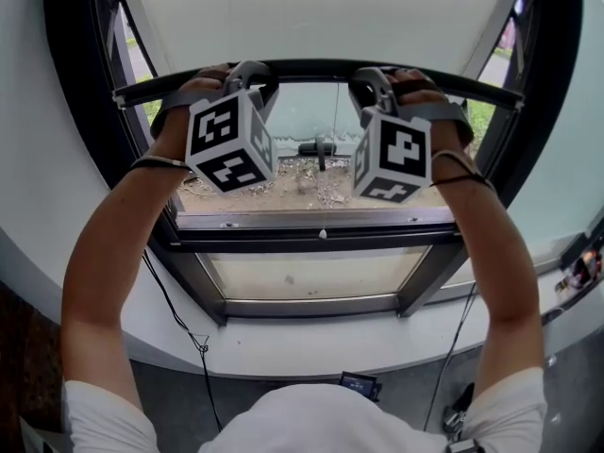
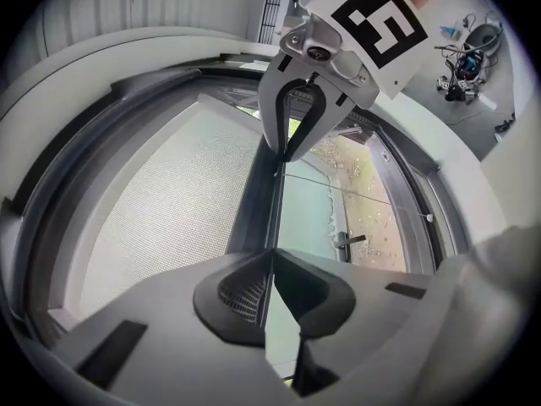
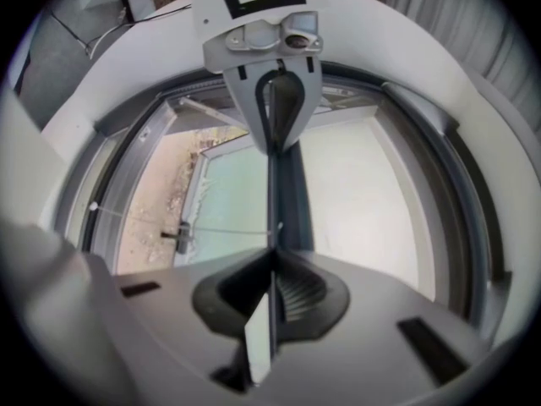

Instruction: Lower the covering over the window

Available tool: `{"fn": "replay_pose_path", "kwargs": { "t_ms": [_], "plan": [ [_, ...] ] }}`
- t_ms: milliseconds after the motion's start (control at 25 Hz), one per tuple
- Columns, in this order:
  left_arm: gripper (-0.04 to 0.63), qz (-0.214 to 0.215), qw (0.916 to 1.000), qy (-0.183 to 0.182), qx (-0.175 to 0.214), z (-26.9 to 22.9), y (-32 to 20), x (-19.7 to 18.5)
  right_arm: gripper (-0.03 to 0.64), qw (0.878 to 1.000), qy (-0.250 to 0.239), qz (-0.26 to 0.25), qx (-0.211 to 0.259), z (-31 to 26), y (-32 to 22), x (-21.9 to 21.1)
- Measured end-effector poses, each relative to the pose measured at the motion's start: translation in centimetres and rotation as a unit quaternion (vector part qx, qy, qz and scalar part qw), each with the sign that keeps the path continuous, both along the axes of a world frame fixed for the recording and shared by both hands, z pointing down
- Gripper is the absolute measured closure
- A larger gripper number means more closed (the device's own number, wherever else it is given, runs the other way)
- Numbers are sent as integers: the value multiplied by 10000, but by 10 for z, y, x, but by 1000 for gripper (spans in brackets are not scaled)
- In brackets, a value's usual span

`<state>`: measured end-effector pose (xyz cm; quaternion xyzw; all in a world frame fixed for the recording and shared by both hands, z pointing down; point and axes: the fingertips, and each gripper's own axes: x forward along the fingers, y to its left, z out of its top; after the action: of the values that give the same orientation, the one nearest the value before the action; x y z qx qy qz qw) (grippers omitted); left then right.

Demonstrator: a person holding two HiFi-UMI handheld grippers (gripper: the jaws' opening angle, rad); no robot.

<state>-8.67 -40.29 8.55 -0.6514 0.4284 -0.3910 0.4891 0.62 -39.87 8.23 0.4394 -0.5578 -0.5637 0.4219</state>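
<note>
A pale roller blind [image 1: 311, 17] covers the upper part of the window and ends in a dark bottom bar [image 1: 311, 67]. My left gripper [image 1: 247, 75] is shut on this bar left of its middle, and my right gripper [image 1: 373, 78] is shut on it right of the middle. In the left gripper view the jaws [image 2: 270, 265] pinch the bar [image 2: 258, 201] edge-on, with mesh fabric [image 2: 169, 210] to its left. The right gripper view shows its jaws [image 3: 272, 265] closed on the same bar [image 3: 287, 193], with fabric [image 3: 355, 193] on the right.
Below the bar the glass is uncovered, showing a window handle [image 1: 318, 148] and gravel outside. A thin pull cord ends in a bead [image 1: 323, 235] at the dark lower frame [image 1: 311, 243]. Cables [image 1: 179, 319] hang down the white wall under the sill.
</note>
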Motion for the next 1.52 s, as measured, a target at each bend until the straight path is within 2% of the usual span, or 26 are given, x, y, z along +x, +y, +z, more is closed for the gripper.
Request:
{"fn": "replay_pose_path", "kwargs": {
  "t_ms": [120, 440, 880, 1360, 1520],
  "plan": [
    [558, 18, 9999, 7, -122, 19, 0, 0, 583, 9998, -16, -54, -210, 21, 1, -1],
    [557, 36, 9996, 47, -267, 55, 1, 0, 583, 9996, -103, -63, -274, 55, 0, 1],
    [558, 17, 9970, -44, -776, 117, -1, -3, 583, 9971, -56, -83, -750, 115, -1, -3],
    [558, -54, 9940, 2, -1091, 178, 1, -4, 583, 9928, 36, -32, -1197, 177, 1, -3],
    [558, -69, 9941, 10, -1084, 196, 1, -4, 583, 9918, -4, -40, -1277, 195, 0, -3]
  ]
}}
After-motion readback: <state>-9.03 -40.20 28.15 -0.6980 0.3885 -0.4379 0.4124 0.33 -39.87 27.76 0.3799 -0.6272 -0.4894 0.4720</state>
